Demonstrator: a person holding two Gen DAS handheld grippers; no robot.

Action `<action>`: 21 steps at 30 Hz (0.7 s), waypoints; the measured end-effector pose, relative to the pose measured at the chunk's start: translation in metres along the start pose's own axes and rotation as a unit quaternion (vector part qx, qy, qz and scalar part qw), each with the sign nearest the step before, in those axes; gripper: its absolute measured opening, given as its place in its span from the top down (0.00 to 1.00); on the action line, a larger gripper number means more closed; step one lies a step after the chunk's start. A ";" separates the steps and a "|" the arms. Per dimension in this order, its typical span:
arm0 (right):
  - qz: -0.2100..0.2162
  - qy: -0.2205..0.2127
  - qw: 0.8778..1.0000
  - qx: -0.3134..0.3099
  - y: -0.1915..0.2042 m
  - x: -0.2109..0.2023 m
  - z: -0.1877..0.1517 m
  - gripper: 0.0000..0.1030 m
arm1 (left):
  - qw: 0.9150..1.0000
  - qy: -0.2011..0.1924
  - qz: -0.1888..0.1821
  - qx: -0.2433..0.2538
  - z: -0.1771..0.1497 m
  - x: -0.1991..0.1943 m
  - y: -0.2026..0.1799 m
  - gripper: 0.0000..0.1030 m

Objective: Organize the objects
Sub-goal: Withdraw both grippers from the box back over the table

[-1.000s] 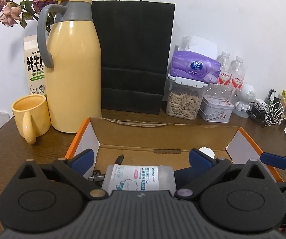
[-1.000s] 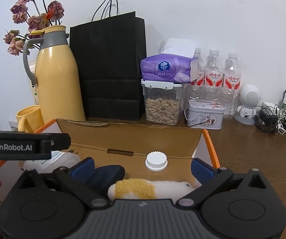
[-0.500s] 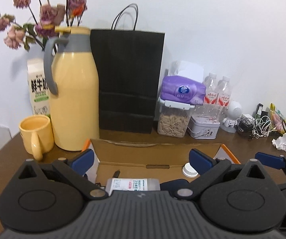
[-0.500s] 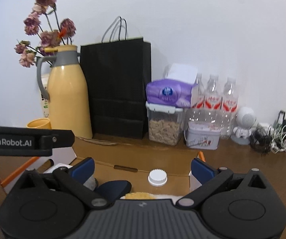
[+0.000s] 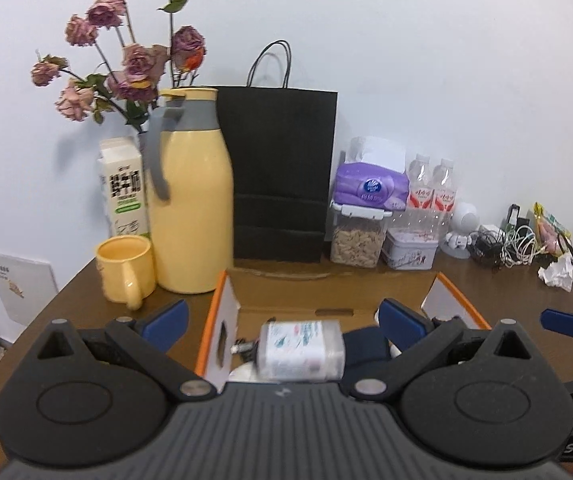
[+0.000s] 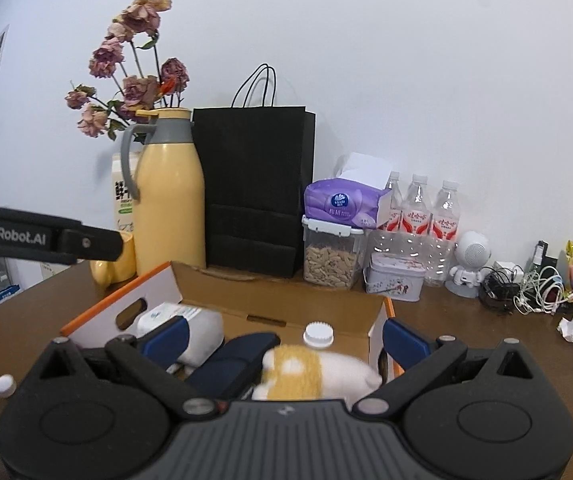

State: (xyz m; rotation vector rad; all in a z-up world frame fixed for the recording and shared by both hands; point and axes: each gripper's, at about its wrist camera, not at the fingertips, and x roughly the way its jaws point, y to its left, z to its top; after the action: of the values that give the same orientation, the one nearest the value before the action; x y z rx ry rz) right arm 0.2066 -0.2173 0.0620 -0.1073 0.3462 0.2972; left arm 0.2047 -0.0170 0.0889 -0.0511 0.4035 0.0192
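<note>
Brown desk [image 5: 86, 300], both grippers level above cardboard box [image 5: 326, 300], fingers [image 5: 402, 316] spread, empty.

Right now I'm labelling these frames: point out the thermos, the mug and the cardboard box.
thermos [image 5: 190, 208], left wrist view, middle of its yellow body.
mug [image 5: 124, 266], left wrist view, outer wall below the rim.
cardboard box [image 6: 310, 306], right wrist view, inner face of the back wall.

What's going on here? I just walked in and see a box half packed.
A person holds two handheld grippers above an open cardboard box on a wooden table. Both the left gripper and the right gripper are open and hold nothing. In the box lie a clear labelled container, a white-and-yellow plush toy, a dark blue item and a white-capped bottle.
</note>
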 end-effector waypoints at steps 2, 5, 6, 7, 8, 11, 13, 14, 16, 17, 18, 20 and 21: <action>0.000 0.004 1.000 -0.001 0.003 -0.011 -0.007 0.00 | 1.000 0.002 0.004 0.000 -0.006 -0.011 0.006 0.00; 0.000 0.011 1.000 0.000 0.005 -0.026 -0.019 0.00 | 1.000 0.007 0.008 -0.001 -0.016 -0.024 0.015 0.00; 0.001 0.014 1.000 -0.001 0.007 -0.031 -0.023 0.00 | 1.000 0.009 0.009 -0.001 -0.019 -0.029 0.018 0.00; 0.002 0.017 1.000 -0.001 0.008 -0.035 -0.027 0.00 | 1.000 0.011 0.009 0.000 -0.022 -0.033 0.020 0.00; 0.003 0.020 1.000 -0.002 0.010 -0.040 -0.032 0.00 | 1.000 0.013 0.010 0.001 -0.026 -0.037 0.023 0.00; 0.005 0.030 1.000 -0.005 0.015 -0.053 -0.045 0.00 | 1.000 0.020 0.011 0.002 -0.037 -0.049 0.030 0.00; 0.004 0.037 0.999 -0.006 0.017 -0.060 -0.053 0.00 | 1.000 0.022 0.011 0.002 -0.045 -0.056 0.034 0.00; 0.004 0.042 0.999 -0.008 0.019 -0.064 -0.058 0.00 | 1.000 0.024 0.011 0.002 -0.050 -0.060 0.037 0.00; 0.003 0.050 0.999 -0.010 0.021 -0.069 -0.067 0.00 | 1.000 0.029 0.009 0.004 -0.060 -0.065 0.041 0.00; 0.003 0.054 0.999 -0.009 0.022 -0.071 -0.071 0.00 | 0.999 0.033 0.008 0.004 -0.064 -0.067 0.043 0.00; 0.002 0.058 0.998 -0.008 0.022 -0.074 -0.074 0.00 | 0.999 0.038 0.008 0.004 -0.070 -0.068 0.044 0.00; 0.002 0.065 0.998 -0.005 0.022 -0.077 -0.080 0.00 | 0.999 0.048 0.009 0.004 -0.081 -0.071 0.047 0.00; 0.002 0.069 0.998 -0.002 0.022 -0.078 -0.083 0.00 | 0.999 0.052 0.008 0.003 -0.086 -0.072 0.049 0.00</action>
State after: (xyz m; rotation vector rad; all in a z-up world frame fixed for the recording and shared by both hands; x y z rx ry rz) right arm 0.1031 -0.2299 0.0102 -0.1317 0.4826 0.2954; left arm 0.1033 0.0269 0.0361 -0.0436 0.5085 0.0321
